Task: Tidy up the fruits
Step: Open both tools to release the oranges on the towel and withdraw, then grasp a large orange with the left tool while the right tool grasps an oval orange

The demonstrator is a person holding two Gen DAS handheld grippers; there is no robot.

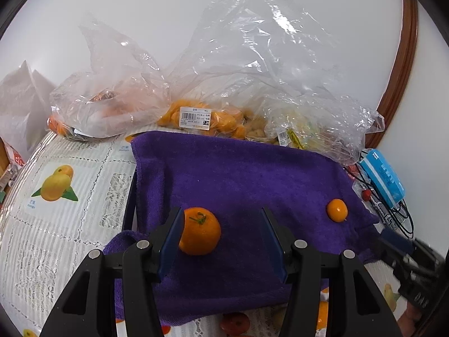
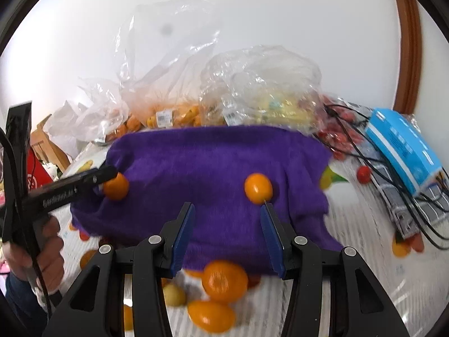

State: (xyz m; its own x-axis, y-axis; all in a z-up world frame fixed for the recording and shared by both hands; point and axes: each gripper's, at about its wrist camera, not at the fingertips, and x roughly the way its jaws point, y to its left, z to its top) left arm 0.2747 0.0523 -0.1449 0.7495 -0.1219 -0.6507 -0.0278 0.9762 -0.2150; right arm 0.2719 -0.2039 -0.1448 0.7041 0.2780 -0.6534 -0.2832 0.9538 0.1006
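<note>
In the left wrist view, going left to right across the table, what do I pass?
Mango print on the tablecloth → large orange on the purple towel → small orange → blue box.

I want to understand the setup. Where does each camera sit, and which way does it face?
Left wrist: on the left gripper, facing down over the towel; an orange lies by its left finger; the right gripper's tip shows at right.
Right wrist: on the right gripper, facing the towel and a kumquat; a hand holds the left gripper.
Shared: towel, both fruits, bags, blue box.
</note>
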